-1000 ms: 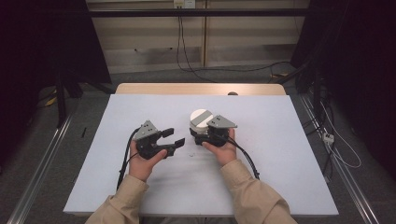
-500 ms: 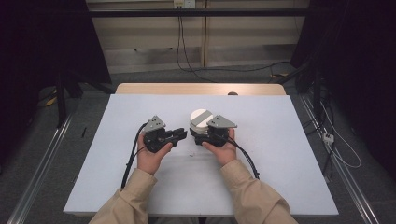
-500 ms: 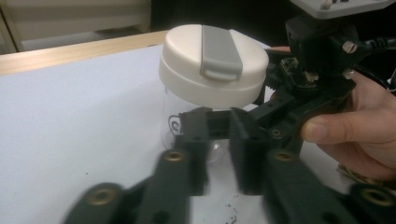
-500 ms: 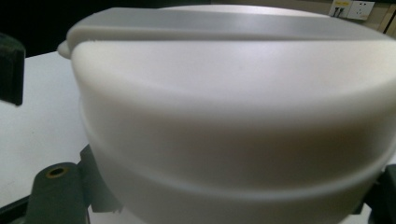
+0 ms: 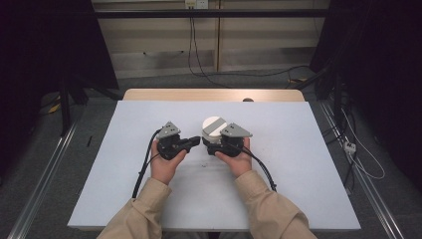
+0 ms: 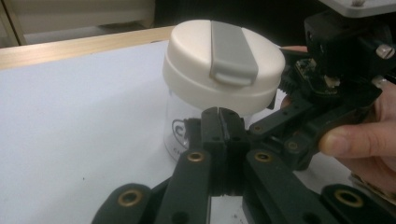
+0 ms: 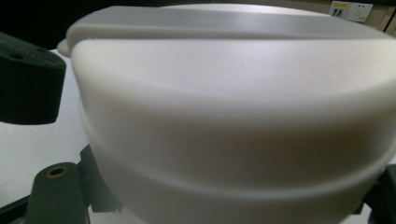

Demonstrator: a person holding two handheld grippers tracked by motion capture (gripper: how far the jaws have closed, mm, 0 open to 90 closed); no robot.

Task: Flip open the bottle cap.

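A clear jar with a white lid (image 5: pixel 213 124) and a grey strip across the lid stands on the white table top (image 5: pixel 298 169). My right gripper (image 5: pixel 211 141) is shut on the jar's body just under the lid (image 7: pixel 233 102); its fingers (image 7: pixel 56 191) flank the jar low down. My left gripper (image 5: pixel 197 142) sits just left of the jar. Its jaws have just been closing, and its pads (image 6: pixel 222 119) now meet with nothing between them. They point at the clear wall of the jar (image 6: pixel 224 65), a short way in front of it.
A wooden strip (image 5: pixel 214 94) runs along the table's far edge. Black cables (image 5: pixel 142 172) trail from both grippers toward the person. Dark floor and metal rails (image 5: pixel 50 169) lie beside the table, with cables (image 5: pixel 358 159) on the right.
The left gripper's jaws went from wide open to shut, and the left hand slid right toward the jar. The right gripper and the jar stayed put.
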